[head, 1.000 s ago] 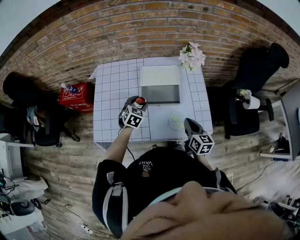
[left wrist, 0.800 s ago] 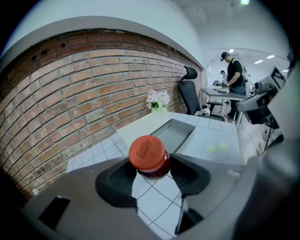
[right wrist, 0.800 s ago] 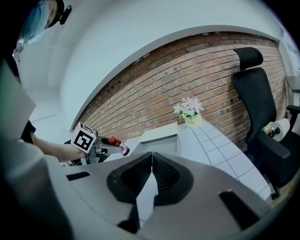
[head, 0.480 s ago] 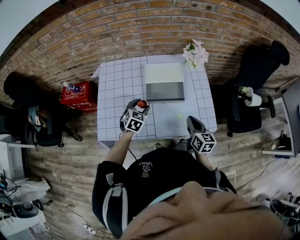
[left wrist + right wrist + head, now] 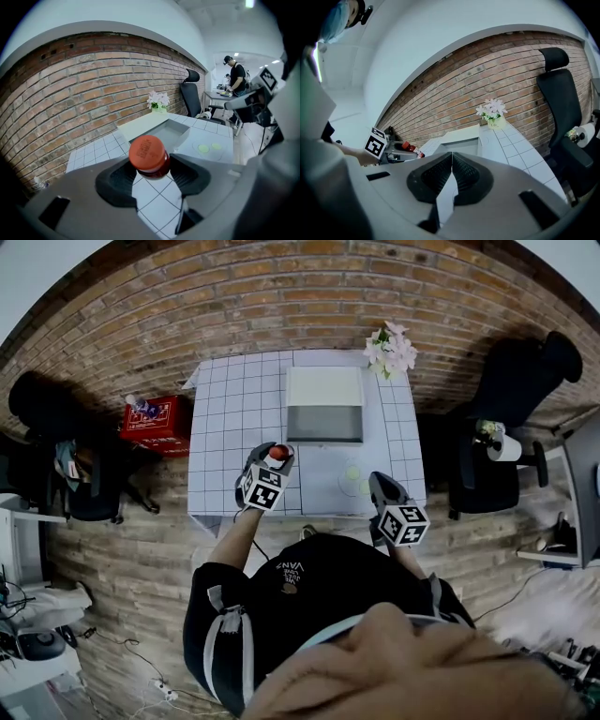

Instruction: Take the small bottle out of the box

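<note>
While the left claw (image 5: 153,171) clamps the small bottle (image 5: 148,151) near the front edge of the surface (image 5: 225,418), lower it upright before releasing. The right claw (image 5: 451,174) is closed and empty.

A brick wall (image 5: 281,296) rises beyond the left fingers (image 5: 187,174), behind the white gridded tabletop (image 5: 225,427). Wood-plank floor (image 5: 122,577) spreads around it; a black office chair (image 5: 516,381) stands well to the fingers' right.

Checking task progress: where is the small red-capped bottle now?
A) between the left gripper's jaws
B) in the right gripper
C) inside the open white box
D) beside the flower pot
A: the left gripper clamps the small red-capped bottle, outside the open white box.
</note>
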A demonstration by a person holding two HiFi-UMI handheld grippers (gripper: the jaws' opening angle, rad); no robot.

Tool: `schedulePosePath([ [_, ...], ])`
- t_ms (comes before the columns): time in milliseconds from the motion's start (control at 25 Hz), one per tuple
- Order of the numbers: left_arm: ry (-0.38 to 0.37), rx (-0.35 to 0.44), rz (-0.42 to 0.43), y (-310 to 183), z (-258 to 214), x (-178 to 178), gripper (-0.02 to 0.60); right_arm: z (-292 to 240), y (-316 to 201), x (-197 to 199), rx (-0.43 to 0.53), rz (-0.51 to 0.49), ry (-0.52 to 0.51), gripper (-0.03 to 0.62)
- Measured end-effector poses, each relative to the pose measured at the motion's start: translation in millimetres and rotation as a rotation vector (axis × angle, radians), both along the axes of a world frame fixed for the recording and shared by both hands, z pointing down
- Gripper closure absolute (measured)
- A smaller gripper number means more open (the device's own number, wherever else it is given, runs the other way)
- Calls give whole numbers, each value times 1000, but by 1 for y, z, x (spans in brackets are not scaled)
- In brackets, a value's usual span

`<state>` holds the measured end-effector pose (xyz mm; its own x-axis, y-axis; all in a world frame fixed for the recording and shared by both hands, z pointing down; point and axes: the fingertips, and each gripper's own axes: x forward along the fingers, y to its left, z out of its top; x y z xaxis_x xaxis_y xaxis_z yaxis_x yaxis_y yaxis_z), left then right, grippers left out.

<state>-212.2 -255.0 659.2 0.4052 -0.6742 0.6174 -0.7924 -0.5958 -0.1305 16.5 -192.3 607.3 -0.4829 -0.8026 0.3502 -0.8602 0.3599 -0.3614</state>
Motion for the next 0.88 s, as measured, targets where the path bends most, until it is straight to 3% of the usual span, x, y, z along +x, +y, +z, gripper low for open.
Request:
schedulePosePath([
  [880, 52, 3, -226, 84, -7, 33, 353, -4, 15, 39, 9, -192, 5, 591],
])
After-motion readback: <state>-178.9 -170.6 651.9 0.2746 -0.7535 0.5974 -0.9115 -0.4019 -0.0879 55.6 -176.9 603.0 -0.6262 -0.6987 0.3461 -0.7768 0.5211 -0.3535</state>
